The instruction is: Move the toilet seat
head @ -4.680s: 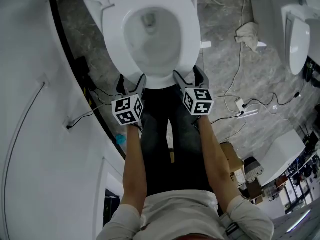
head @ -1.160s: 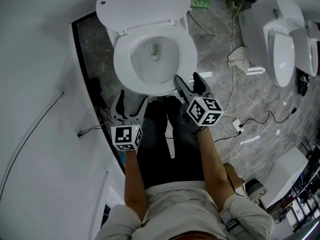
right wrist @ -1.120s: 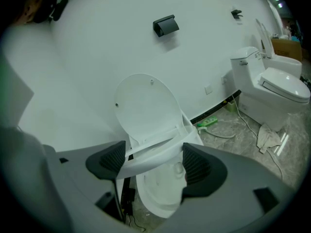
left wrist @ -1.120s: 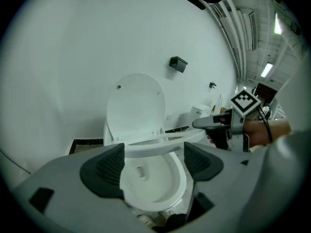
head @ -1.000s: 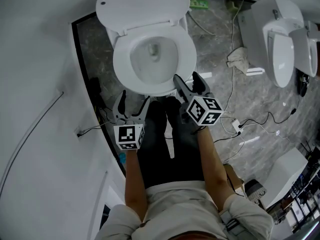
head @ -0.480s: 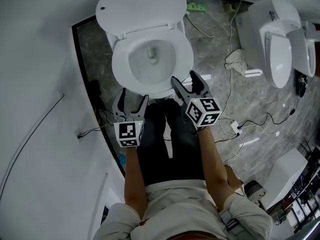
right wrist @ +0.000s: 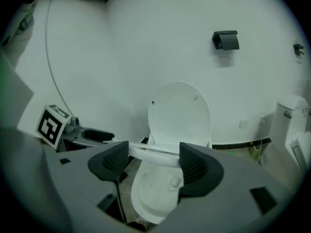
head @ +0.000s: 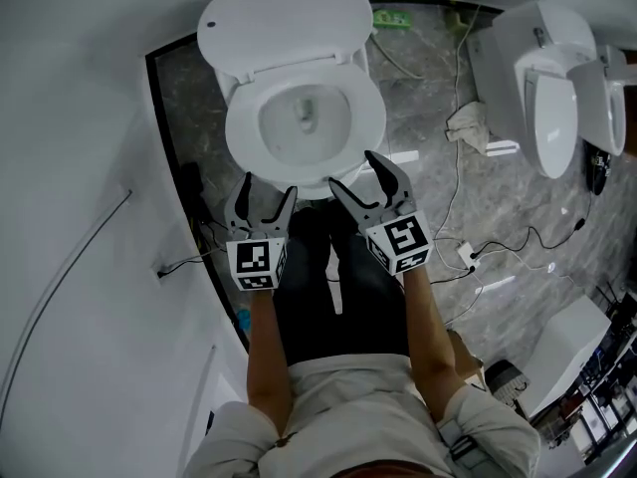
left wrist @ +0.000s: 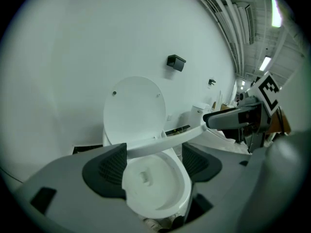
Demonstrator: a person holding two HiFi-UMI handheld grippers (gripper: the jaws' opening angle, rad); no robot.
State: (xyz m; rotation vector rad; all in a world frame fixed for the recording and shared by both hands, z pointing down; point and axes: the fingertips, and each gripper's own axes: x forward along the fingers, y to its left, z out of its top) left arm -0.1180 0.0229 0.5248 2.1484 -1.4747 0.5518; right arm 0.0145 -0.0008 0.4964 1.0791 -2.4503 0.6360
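Toilet seat (head: 370, 118) upper centre of head view. Hinged end up-frame by the raised lid (head: 284, 18), long axis running down-frame toward the person. Front rim tilted up off the bowl (left wrist: 155, 191). Left gripper (head: 266, 187) and right gripper (head: 354, 170): jaws spread, just narrowed slightly. The rim crosses between both pairs, unpinched.

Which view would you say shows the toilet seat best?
Left gripper view: the seat runs tilted above the bowl. Right gripper view shows a short stretch; head view merges it with the bowl.
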